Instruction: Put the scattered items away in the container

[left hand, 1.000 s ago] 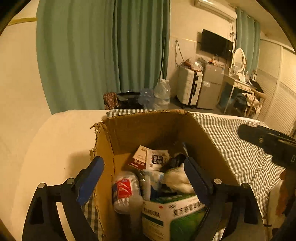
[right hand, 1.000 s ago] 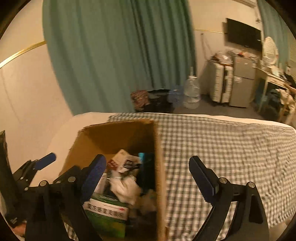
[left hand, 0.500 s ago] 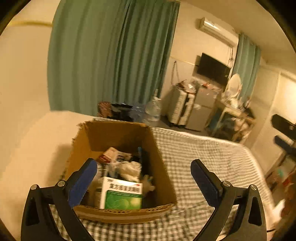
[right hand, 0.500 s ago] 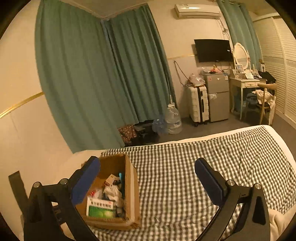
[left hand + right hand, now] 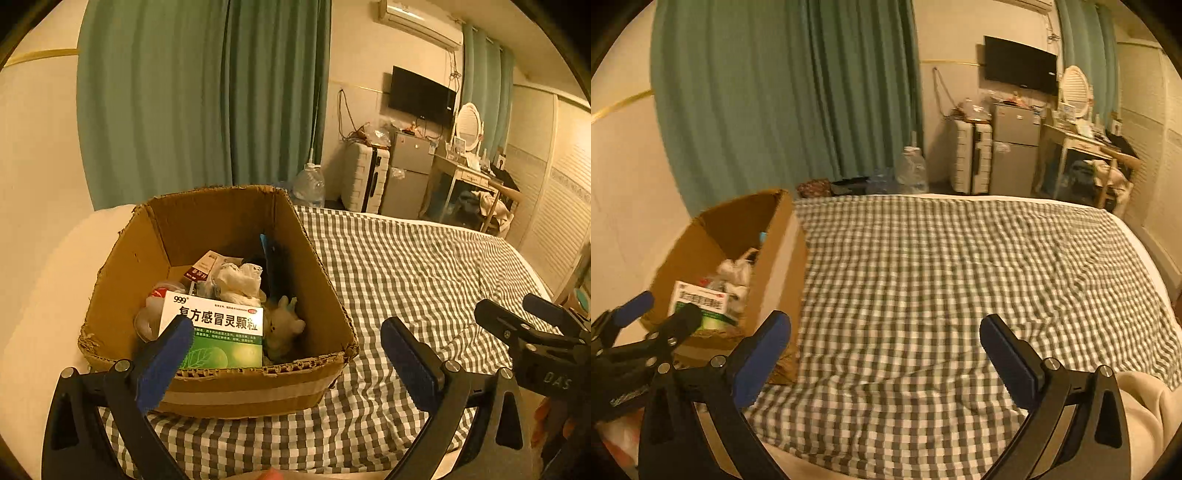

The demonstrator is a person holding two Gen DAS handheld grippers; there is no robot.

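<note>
An open cardboard box [image 5: 236,391] stands on the checked bedspread [image 5: 406,266] at the left. It holds a green and white medicine box [image 5: 218,334], crumpled white tissue [image 5: 238,282], a small plush toy [image 5: 284,325], a packet and other items. My left gripper [image 5: 286,354] is open and empty, just in front of the box's near wall. My right gripper [image 5: 884,349] is open and empty over the bare bedspread [image 5: 960,280], to the right of the cardboard box [image 5: 775,266]. The right gripper's fingers [image 5: 532,328] show at the left wrist view's right edge.
Green curtains [image 5: 207,96] hang behind the bed. A water jug [image 5: 309,184], a suitcase [image 5: 365,181], a small fridge [image 5: 410,173] and a desk [image 5: 469,188] stand along the far wall. A cream blanket [image 5: 1145,398] lies at the bed's near right corner.
Both grippers have pulled back from the box and stayed open. The left wrist view has drawn nearer the box again; the right now faces the bedspread, box at its left.
</note>
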